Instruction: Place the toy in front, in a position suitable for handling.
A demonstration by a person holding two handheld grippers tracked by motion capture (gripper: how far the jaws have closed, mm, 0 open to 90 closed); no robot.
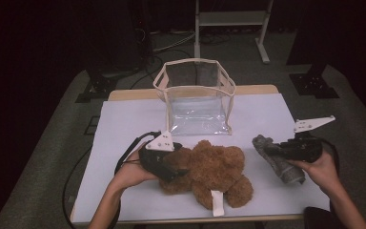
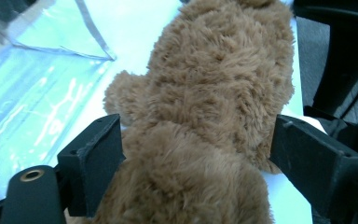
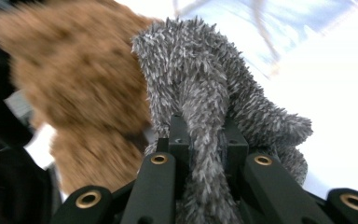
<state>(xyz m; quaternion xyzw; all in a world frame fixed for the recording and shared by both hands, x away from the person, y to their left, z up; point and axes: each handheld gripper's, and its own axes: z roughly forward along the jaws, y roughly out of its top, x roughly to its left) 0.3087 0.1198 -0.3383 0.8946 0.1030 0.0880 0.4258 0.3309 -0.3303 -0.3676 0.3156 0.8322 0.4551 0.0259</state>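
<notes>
1. Two soft toys are in hand at once, and the step looks like gathering them for the clear bag (image 1: 198, 98) that stands open at the upper middle of the high view.
2. At lower centre of the high view the brown teddy bear (image 1: 209, 169) lies on the white tabletop (image 1: 124, 124), just below the bag. The left claw (image 1: 169, 167) sits at the bear's left end.
3. In the left gripper view the left claw (image 2: 196, 154) stands wide, its jaws set on either side of the bear (image 2: 214, 93); whether the pads already press the fur is hard to tell, so I judge this a grasp about to be made, not finished.
4. At the right of the high view the right claw (image 1: 271, 151) is clamped on the grey plush toy (image 1: 279, 160), well apart from the bag. The right gripper view shows the jaws of the right claw (image 3: 207, 140) narrow, pinching a fold of the grey plush toy (image 3: 205, 79).
5. Next move, as I judge it: close the left claw on the bear, lift, and carry it up over the bag's rim; the grey toy likely follows. The bag's soft walls could buckle if bumped.
6. Hard to read: the bear in the right gripper view is blurred, the grey toy's shape is unclear, and the room behind the tabletop is dark.
</notes>
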